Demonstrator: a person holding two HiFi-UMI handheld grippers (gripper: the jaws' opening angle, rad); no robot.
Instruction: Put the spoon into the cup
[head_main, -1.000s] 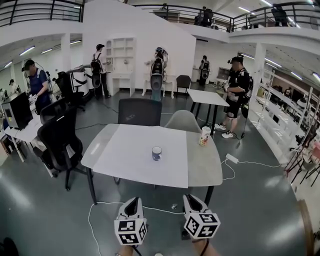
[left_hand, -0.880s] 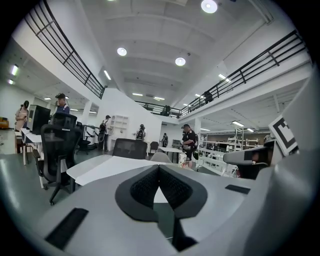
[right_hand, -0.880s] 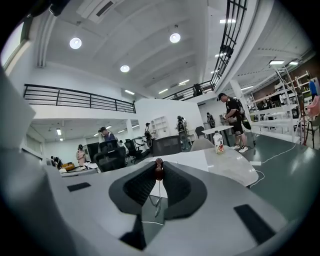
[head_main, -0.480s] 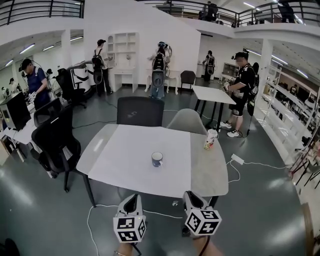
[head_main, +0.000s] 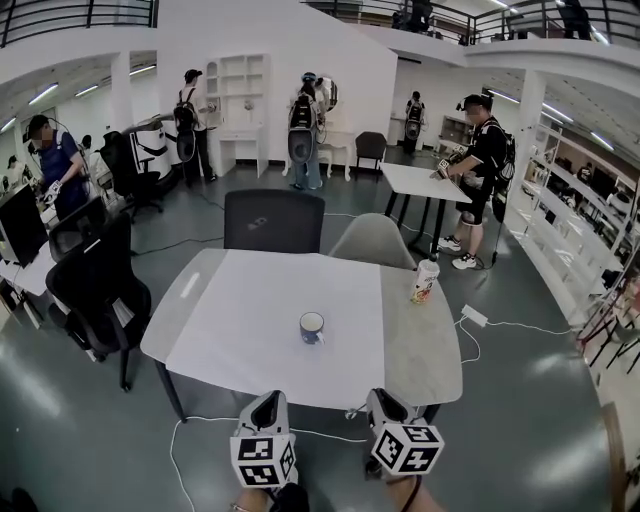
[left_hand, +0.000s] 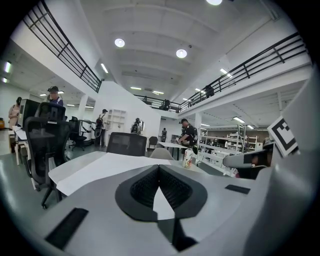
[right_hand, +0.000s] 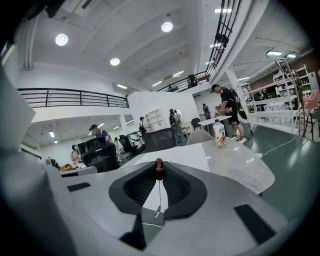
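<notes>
A white cup (head_main: 312, 327) with a blue band stands upright near the middle of the white-topped table (head_main: 230, 330). Both grippers hang short of the table's near edge, apart from the cup. My right gripper (right_hand: 159, 168) is shut on the spoon (right_hand: 159, 172), which is seen edge-on as a dark brown end at the jaw tips above a thin metal stem. In the head view the right gripper (head_main: 386, 398) sits right of the cup's line. My left gripper (left_hand: 159, 169) has its jaw tips meeting with nothing between them; in the head view the left gripper (head_main: 268, 400) is at lower centre. Neither gripper view shows the cup.
A bottle (head_main: 425, 282) stands on the table's grey right part. A dark chair (head_main: 272, 222) and a grey chair (head_main: 372, 243) sit at the far side, and a black office chair (head_main: 95, 290) at the left. A white cable (head_main: 190, 430) lies on the floor. Several people stand farther back.
Both grippers and the head camera have come closer to the table. The table's near edge and the cup now sit lower and nearer in the head view. Jaws unchanged.
</notes>
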